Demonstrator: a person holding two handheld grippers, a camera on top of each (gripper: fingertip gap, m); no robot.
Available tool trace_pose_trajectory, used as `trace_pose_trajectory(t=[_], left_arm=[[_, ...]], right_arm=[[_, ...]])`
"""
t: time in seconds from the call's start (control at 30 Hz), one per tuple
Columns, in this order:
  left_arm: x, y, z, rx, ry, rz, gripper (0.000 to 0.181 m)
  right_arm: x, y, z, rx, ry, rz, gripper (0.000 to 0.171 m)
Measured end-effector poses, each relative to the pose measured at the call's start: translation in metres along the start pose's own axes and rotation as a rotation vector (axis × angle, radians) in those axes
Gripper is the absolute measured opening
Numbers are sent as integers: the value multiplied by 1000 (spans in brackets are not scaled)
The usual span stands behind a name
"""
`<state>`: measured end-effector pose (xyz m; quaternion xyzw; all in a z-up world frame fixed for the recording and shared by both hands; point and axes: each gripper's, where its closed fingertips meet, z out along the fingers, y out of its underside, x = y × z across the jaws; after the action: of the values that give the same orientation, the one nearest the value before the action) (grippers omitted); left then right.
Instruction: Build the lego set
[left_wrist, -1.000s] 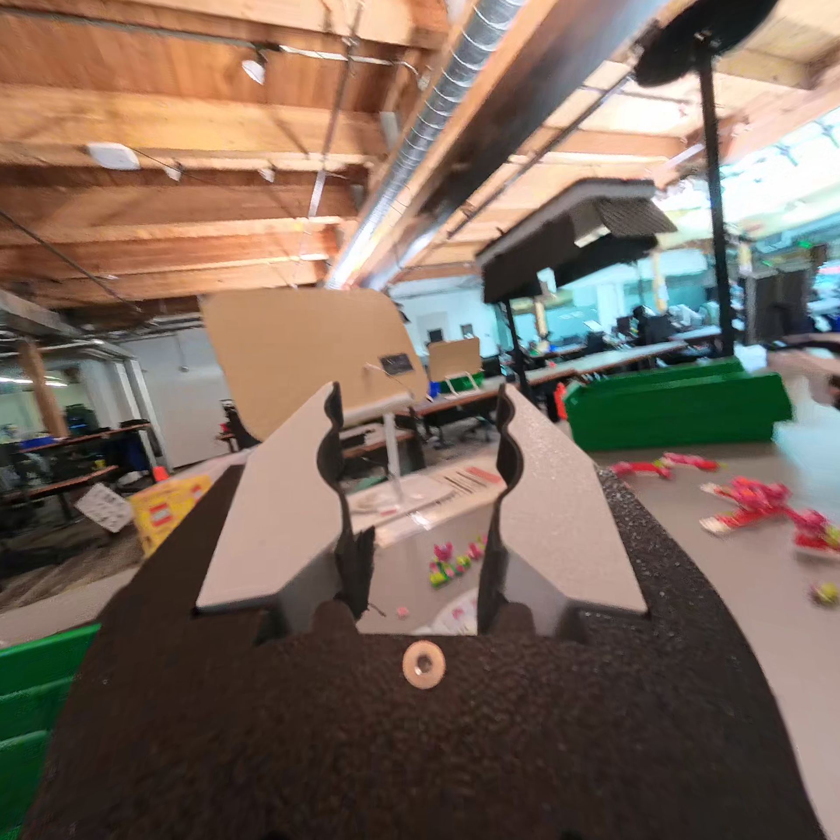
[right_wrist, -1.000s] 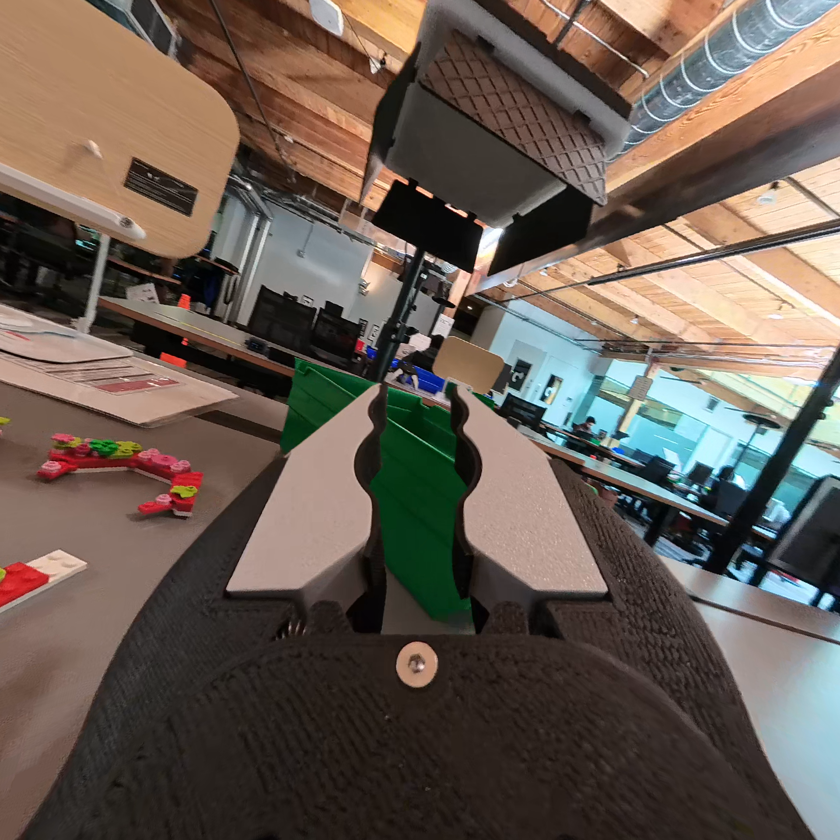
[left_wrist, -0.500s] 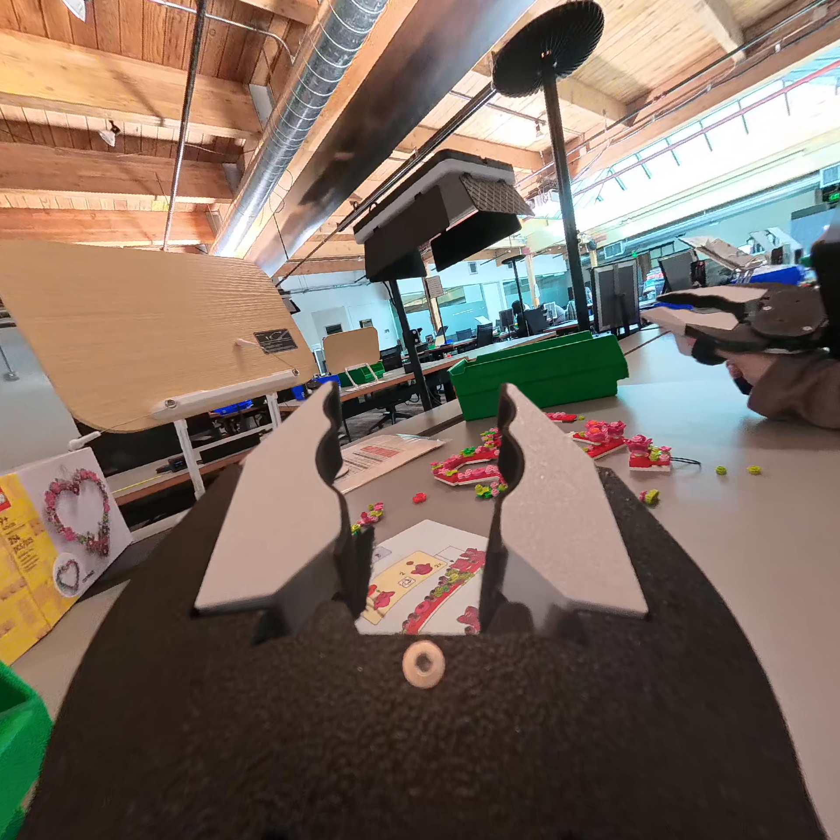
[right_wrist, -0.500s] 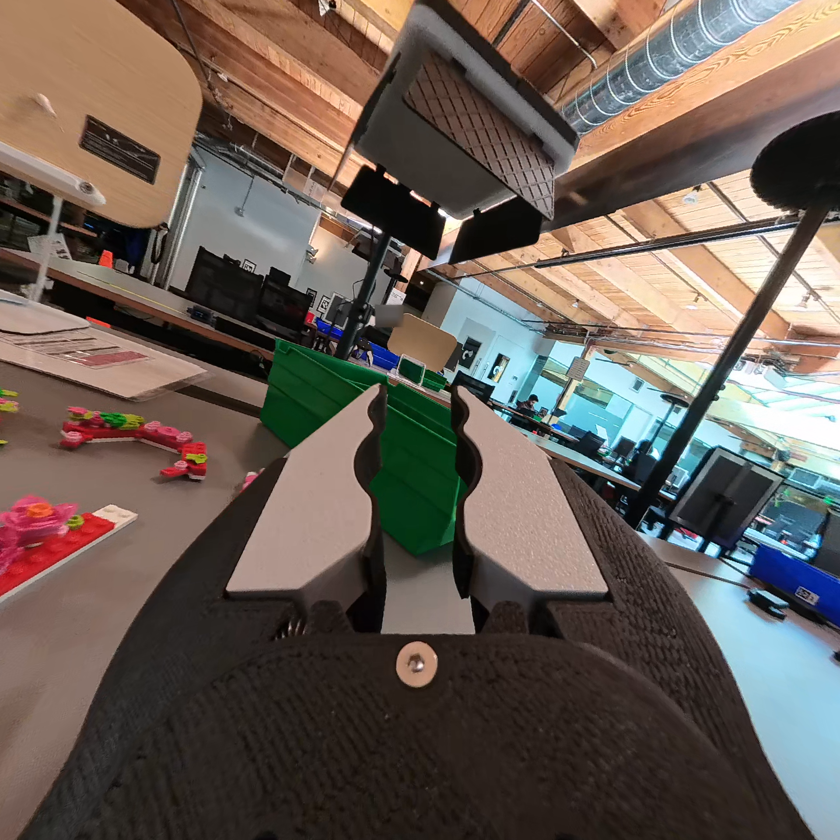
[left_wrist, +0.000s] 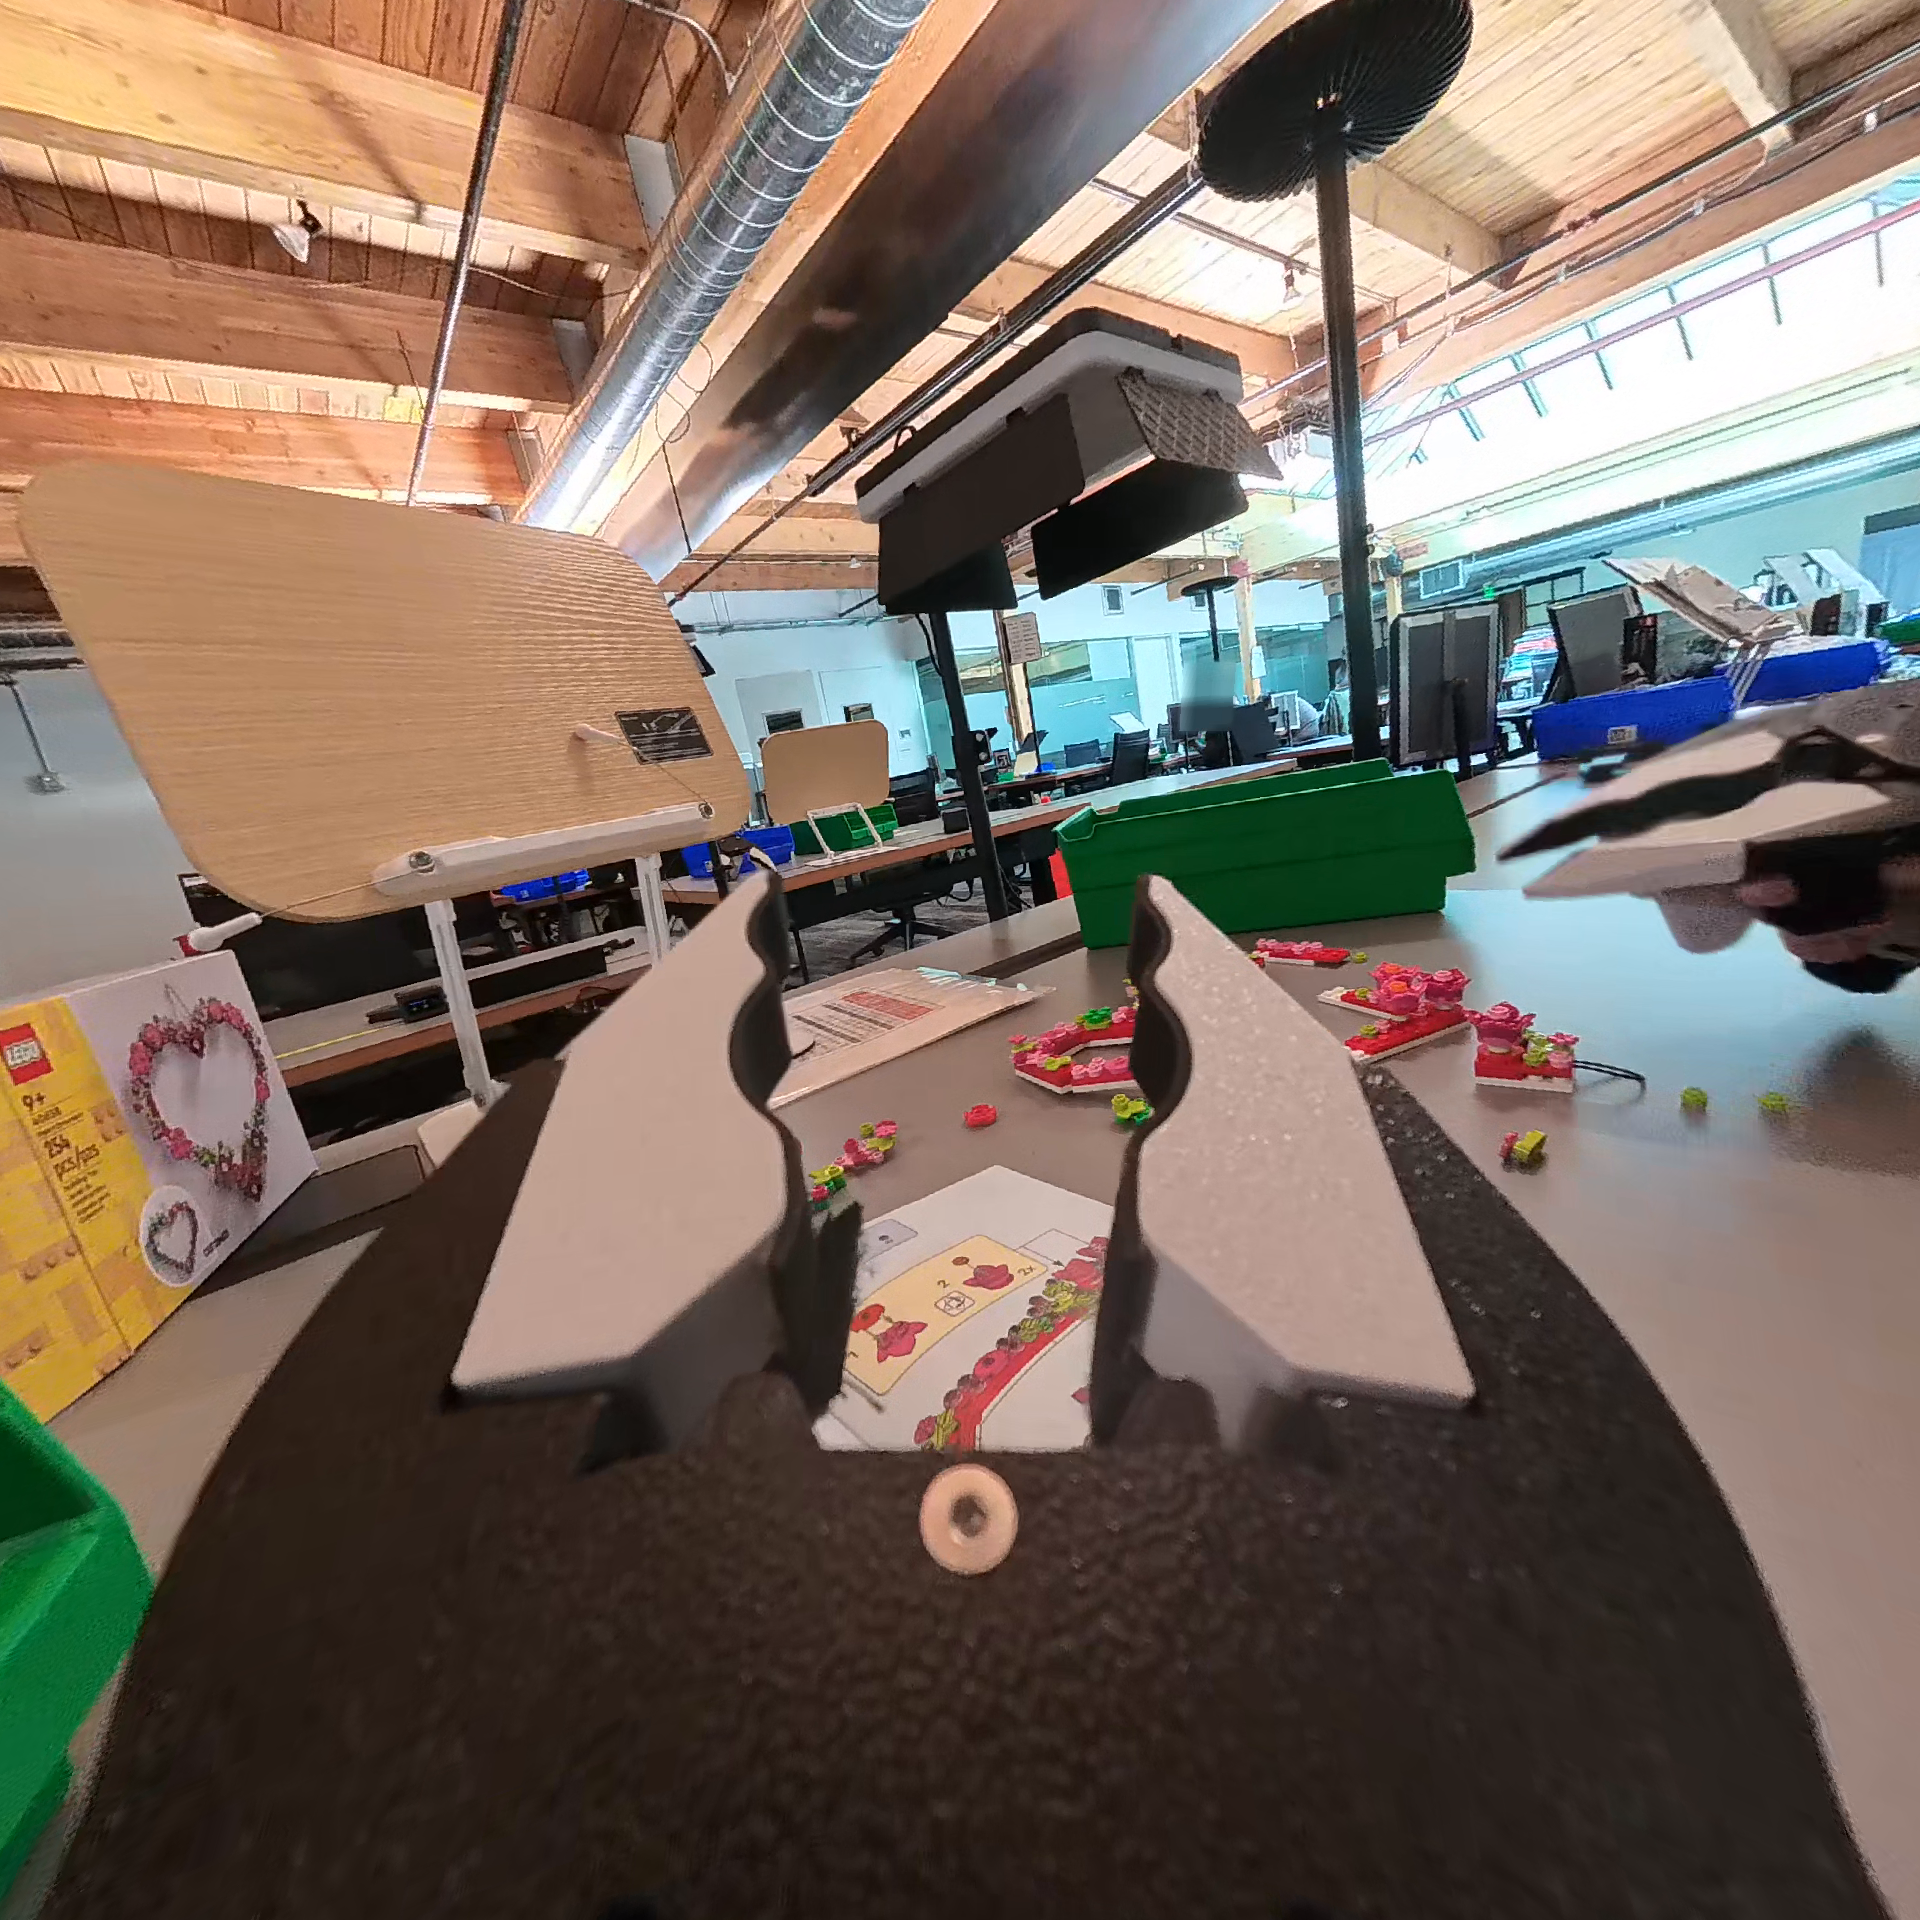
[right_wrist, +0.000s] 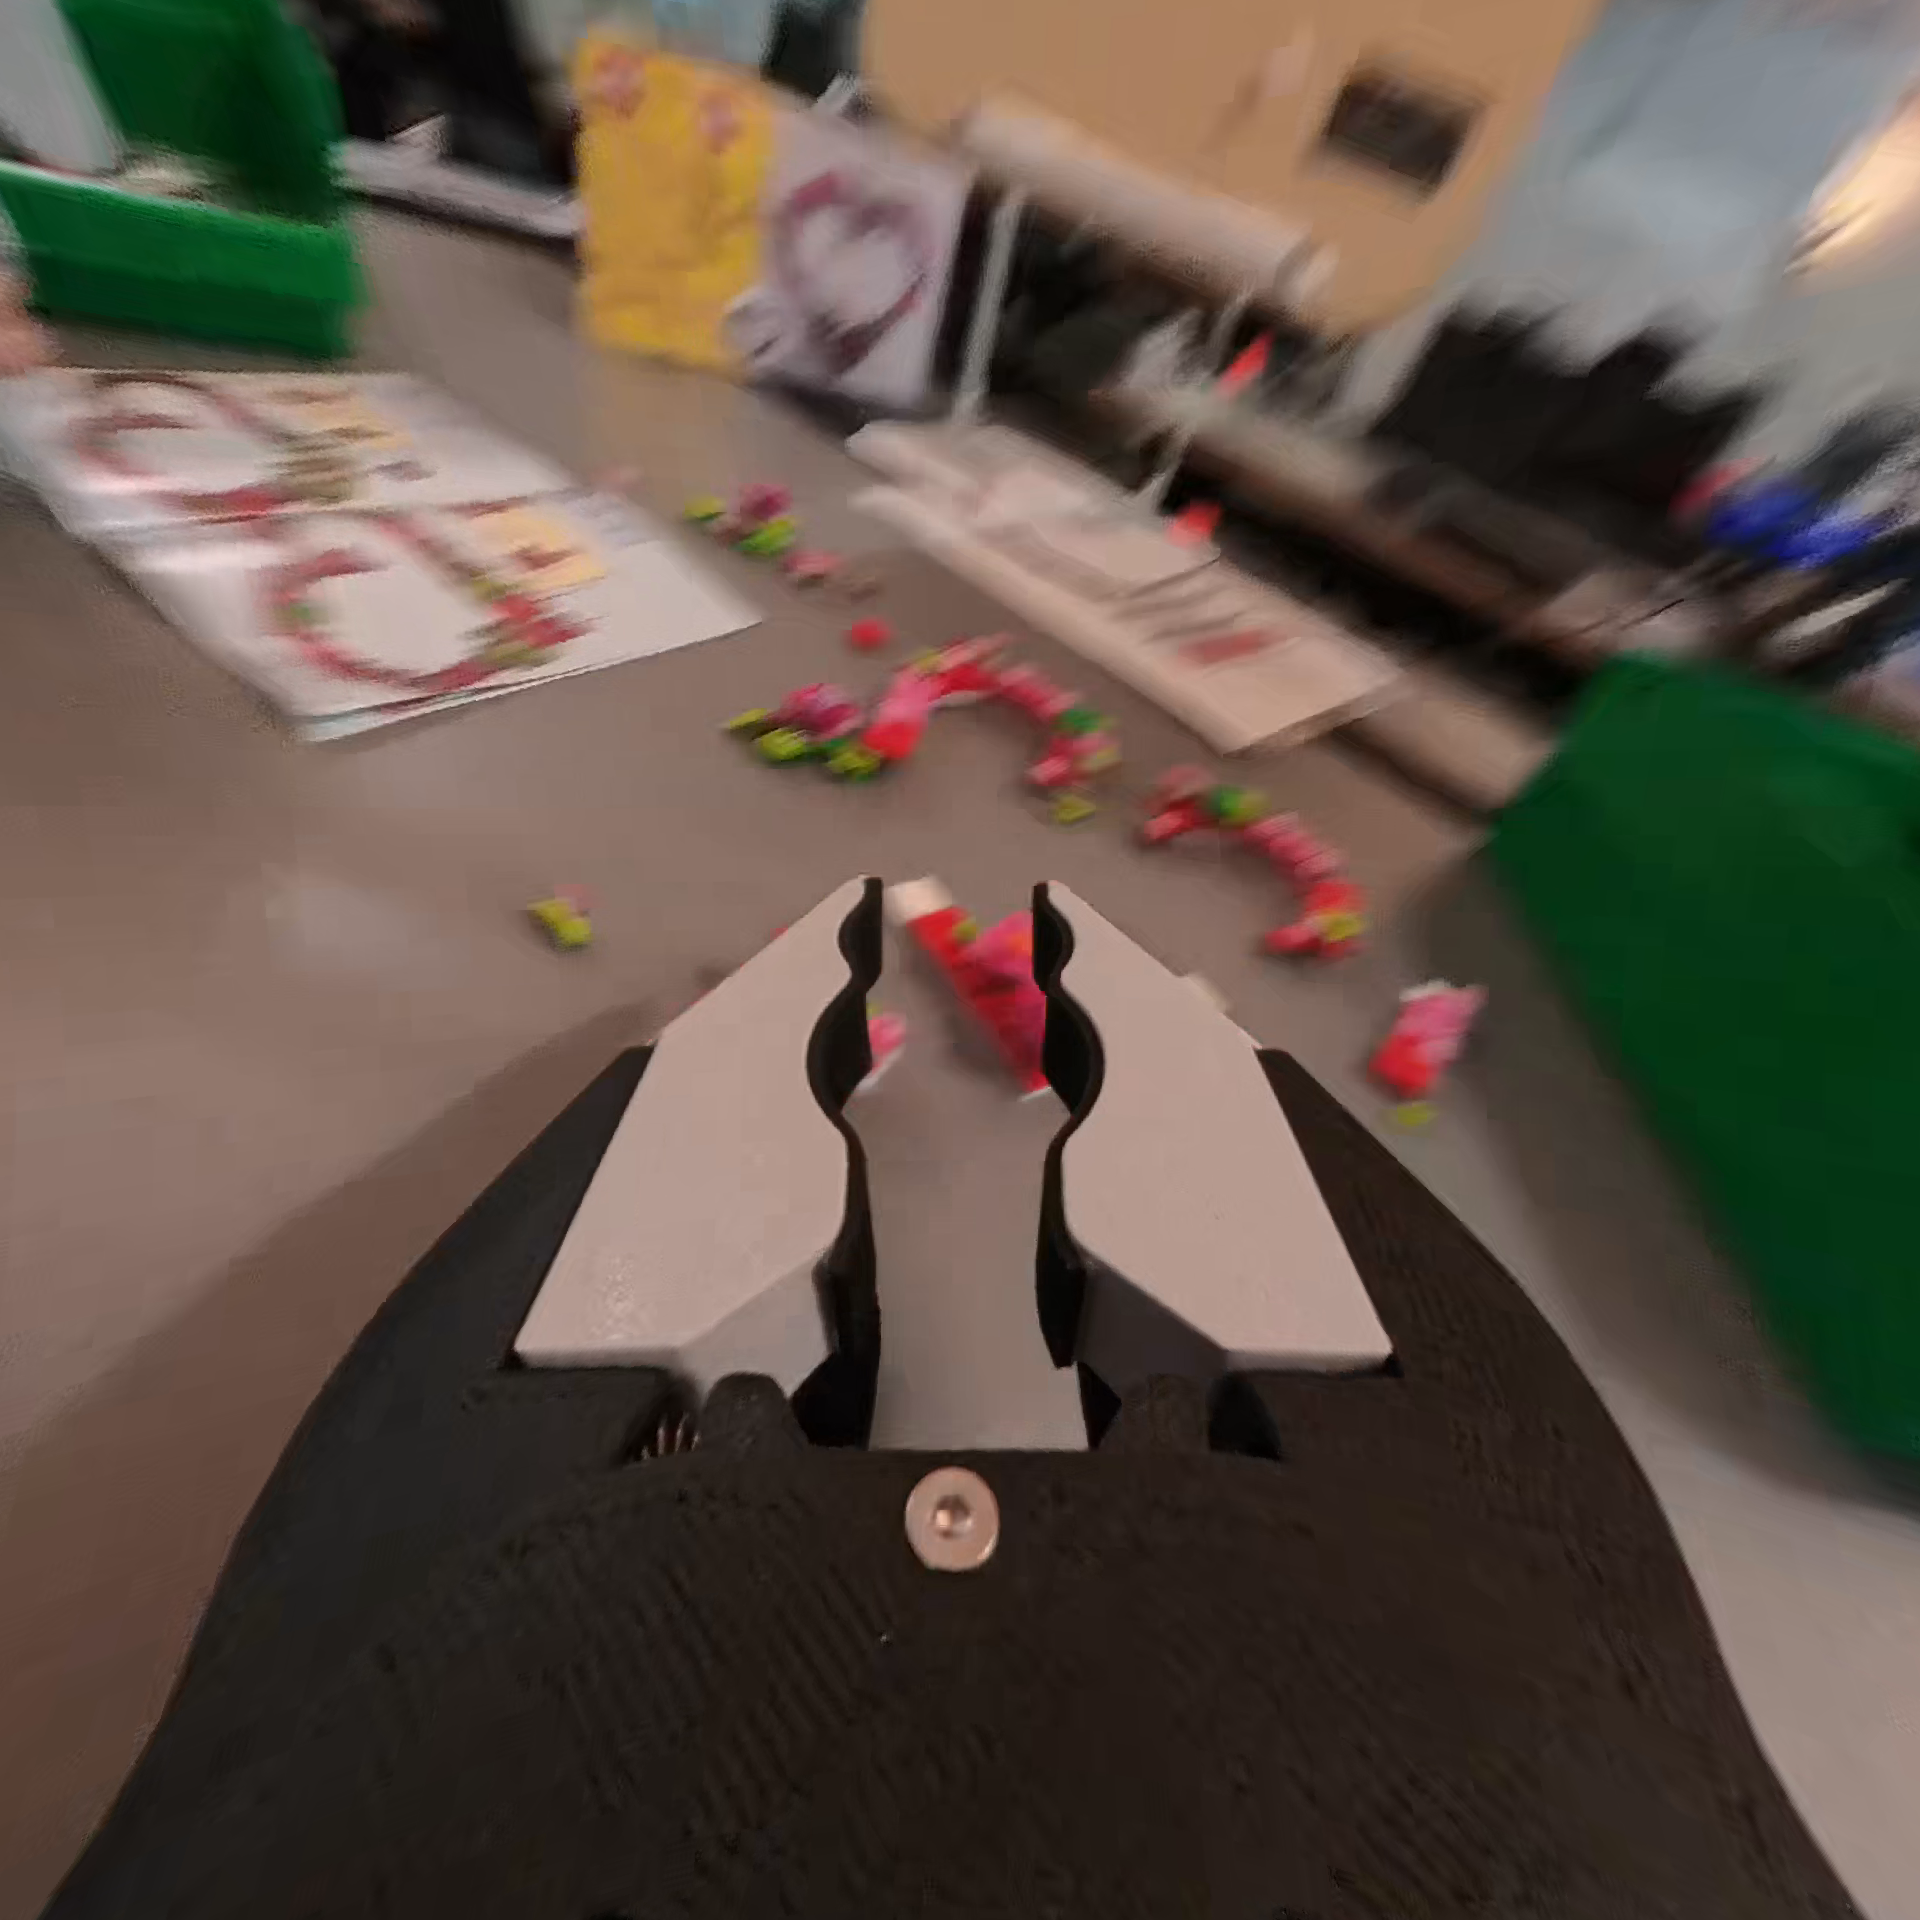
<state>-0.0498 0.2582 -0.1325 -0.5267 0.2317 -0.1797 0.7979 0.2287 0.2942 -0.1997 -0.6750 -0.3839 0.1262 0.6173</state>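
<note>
My left gripper (left_wrist: 951, 904) is open and empty, held above the instruction booklet (left_wrist: 977, 1299) on the grey table. Red, pink and green lego pieces lie beyond it: a curved red section (left_wrist: 1075, 1060), a flat red piece with flowers (left_wrist: 1392, 1003) and a small flowered block (left_wrist: 1517, 1055). My right gripper (right_wrist: 951, 894) is open and empty, pointing down at a red and pink lego piece (right_wrist: 982, 971). The right wrist view is blurred. The right gripper also shows at the right edge of the left wrist view (left_wrist: 1704, 821).
A green bin (left_wrist: 1268, 852) stands at the back of the table, another green bin (left_wrist: 52, 1600) at the near left. The yellow and white lego box (left_wrist: 125, 1143) stands at the left. A wooden book stand (left_wrist: 364, 686) rises behind. Small loose pieces (left_wrist: 1522, 1143) are scattered. Left tips to right tips: about 30 cm.
My right gripper has swung sharply from looking up at the ceiling and green bin down toward the lego pieces. My left gripper has shifted only slightly.
</note>
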Motion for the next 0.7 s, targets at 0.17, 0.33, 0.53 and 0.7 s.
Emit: trace_pose_trajectory(t=[0.17,0.33,0.53,0.7], left_arm=[[3,4,2,-15,24,-21,63],[7,4,2,-18,46,-26,62],[13,7,3,-34,72,21,62],[18,8,4,-40,95,39,61]], right_arm=[[-37,27,-1,-233,-269,225,41],[-46,53,7,-402,-264,206,49],[-49,61,14,-446,-269,210,48],[-53,61,18,-448,-277,175,35]])
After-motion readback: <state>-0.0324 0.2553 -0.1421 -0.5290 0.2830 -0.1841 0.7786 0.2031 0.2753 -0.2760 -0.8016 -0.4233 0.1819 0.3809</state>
